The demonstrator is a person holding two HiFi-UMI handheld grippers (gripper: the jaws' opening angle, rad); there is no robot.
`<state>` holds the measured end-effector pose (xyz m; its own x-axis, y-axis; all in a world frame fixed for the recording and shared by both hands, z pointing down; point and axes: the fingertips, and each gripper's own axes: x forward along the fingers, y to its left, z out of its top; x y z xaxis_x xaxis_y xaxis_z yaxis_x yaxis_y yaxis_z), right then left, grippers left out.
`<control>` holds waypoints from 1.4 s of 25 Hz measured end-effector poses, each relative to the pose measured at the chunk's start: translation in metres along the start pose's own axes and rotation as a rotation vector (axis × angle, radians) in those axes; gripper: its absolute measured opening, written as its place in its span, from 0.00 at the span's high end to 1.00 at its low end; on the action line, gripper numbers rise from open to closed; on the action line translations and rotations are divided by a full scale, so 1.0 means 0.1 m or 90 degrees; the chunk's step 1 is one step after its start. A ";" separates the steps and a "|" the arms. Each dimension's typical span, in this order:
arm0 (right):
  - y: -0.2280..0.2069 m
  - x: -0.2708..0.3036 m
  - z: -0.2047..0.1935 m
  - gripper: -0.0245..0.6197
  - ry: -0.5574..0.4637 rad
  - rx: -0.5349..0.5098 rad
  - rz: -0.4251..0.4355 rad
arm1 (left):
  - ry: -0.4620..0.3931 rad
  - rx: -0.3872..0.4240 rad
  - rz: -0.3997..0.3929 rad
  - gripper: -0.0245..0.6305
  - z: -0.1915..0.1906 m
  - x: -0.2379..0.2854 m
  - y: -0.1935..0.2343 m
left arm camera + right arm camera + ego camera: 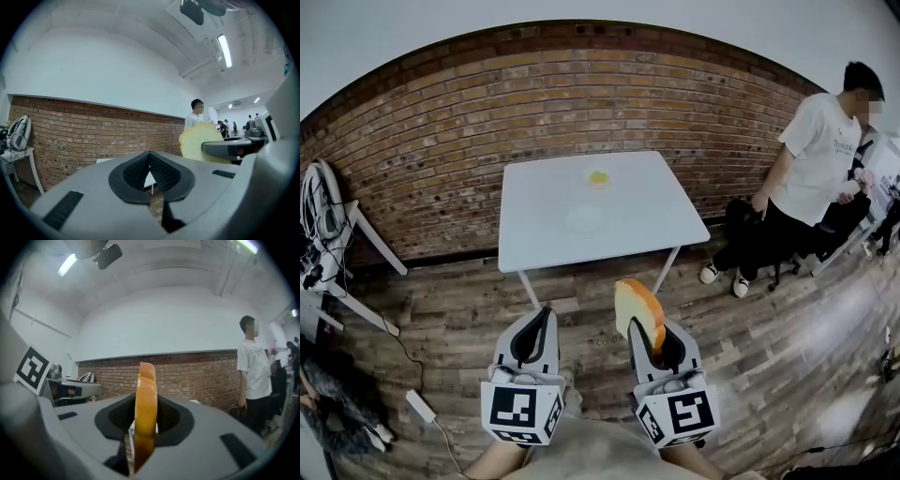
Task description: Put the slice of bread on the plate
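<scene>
Right tongs (145, 425) are closed to a narrow gap on the orange-crusted, pale yellow slice of bread (146, 390). It stands upright on edge between the pads, gripped by its lower part, with most of the slice rising above the tips. Left tongs (150, 161), just beside and to the left, are closed tip to tip with nothing in them. Straight ahead of both tongs and well apart, the white square table (534, 202) carries the pale round plate (586, 221). The slice looks light, soft and easily squashed, so I judge a gentle pinch across the firmer crust the safest hold. A harder squeeze would likely dent or tear the crumb, and a tall slice held low may flop when tilted.
</scene>
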<state>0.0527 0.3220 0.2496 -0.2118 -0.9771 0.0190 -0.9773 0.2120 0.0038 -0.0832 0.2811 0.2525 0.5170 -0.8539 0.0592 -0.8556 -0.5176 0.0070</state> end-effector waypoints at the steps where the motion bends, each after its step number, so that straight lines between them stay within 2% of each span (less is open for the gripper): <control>1: -0.01 0.03 0.01 0.81 -0.002 -0.002 0.000 | -0.001 0.000 0.002 0.95 0.00 0.03 0.02; 6: -0.09 0.24 0.01 0.81 -0.014 -0.014 0.002 | -0.012 -0.003 0.000 0.95 -0.03 0.25 0.09; 12: -0.24 0.69 -0.02 0.81 -0.020 -0.026 -0.011 | -0.024 -0.007 -0.019 0.95 -0.06 0.76 0.28; 24: -0.63 2.14 0.06 0.81 0.006 -0.021 -0.050 | -0.014 -0.002 -0.071 0.95 0.13 2.18 0.96; 35: -0.94 3.36 0.08 0.81 0.030 -0.016 -0.101 | 0.015 -0.001 -0.148 0.95 0.17 3.41 1.51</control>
<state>0.0733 -0.0264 0.2479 -0.0534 -0.9966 0.0633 -0.9978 0.0557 0.0350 -0.0354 -0.0889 0.2565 0.6993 -0.7104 0.0797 -0.7139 -0.6998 0.0252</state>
